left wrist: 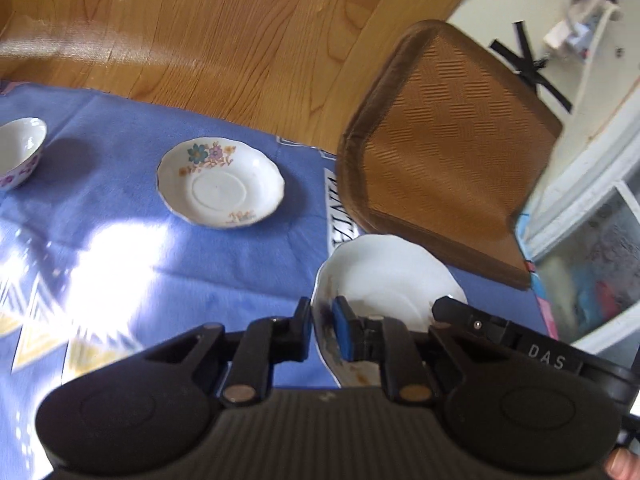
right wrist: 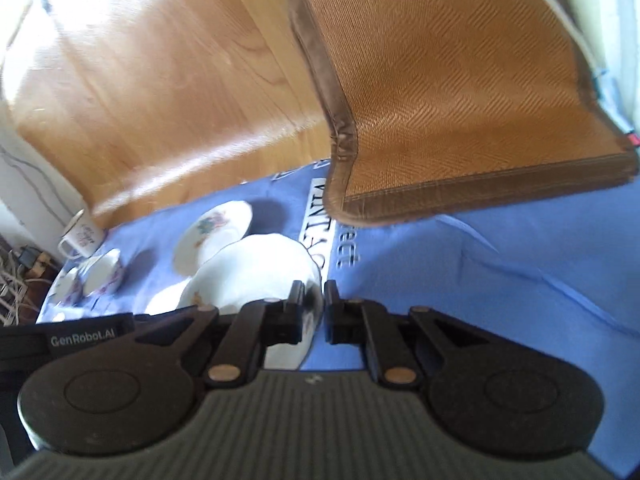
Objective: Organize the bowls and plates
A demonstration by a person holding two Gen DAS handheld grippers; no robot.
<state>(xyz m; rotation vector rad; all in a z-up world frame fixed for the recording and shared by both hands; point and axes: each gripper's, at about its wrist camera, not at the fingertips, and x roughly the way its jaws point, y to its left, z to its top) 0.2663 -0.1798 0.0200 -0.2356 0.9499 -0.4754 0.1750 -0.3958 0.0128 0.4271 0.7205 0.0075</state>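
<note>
Both grippers angle down over the blue cloth (left wrist: 240, 272): the left gripper (left wrist: 322, 330) pinches the white saucer's (left wrist: 384, 276) left rim, the right gripper (right wrist: 313, 306) pinches its opposite rim; floral saucer (left wrist: 220, 182) nearby.

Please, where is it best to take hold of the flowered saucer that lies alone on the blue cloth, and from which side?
Take the flowered saucer by its thin raised rim, at the near edge facing the camera. It lies flat and upright on the blue cloth, so probably one finger goes over the rim and one under its flared lip. That side seems free; the small bowl stands apart to the left.
</note>
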